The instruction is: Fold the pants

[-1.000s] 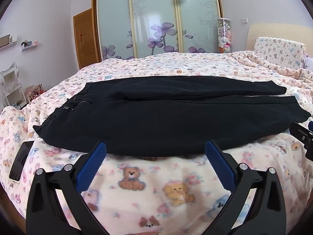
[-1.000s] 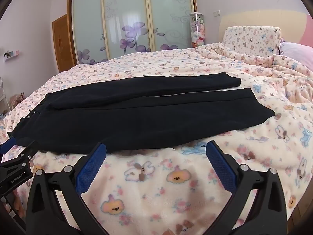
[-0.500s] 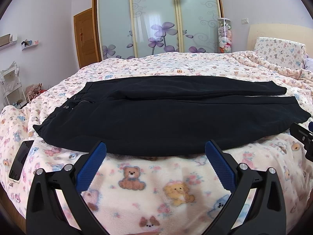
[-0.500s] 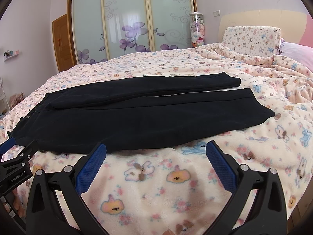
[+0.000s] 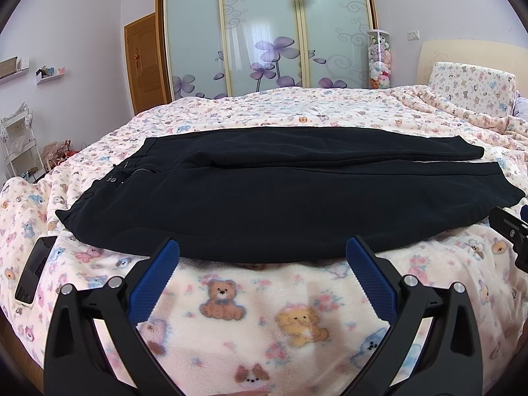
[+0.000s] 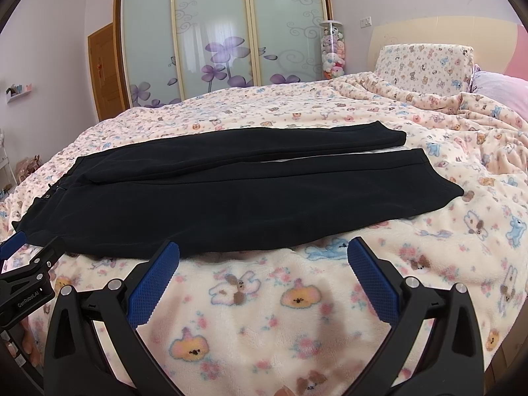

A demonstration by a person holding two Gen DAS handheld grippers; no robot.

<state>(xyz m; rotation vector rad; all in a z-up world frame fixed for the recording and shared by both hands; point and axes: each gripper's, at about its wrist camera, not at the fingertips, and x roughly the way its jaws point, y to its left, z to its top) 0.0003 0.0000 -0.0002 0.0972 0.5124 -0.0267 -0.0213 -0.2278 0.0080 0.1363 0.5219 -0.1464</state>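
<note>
Black pants [image 5: 280, 191] lie flat across the bed, waistband at the left, both legs side by side running right; they also show in the right wrist view [image 6: 231, 194]. My left gripper [image 5: 262, 250] is open and empty, its blue pads just short of the pants' near edge. My right gripper [image 6: 263, 252] is open and empty, also at the near edge, further toward the leg ends. Each gripper shows at the edge of the other's view.
The bed is covered with a pink teddy-bear blanket [image 5: 264, 313]. A black phone [image 5: 34, 269] lies at the bed's left edge. Pillows [image 6: 425, 66] stand at the headboard on the right. A sliding wardrobe [image 5: 264, 29] is behind the bed.
</note>
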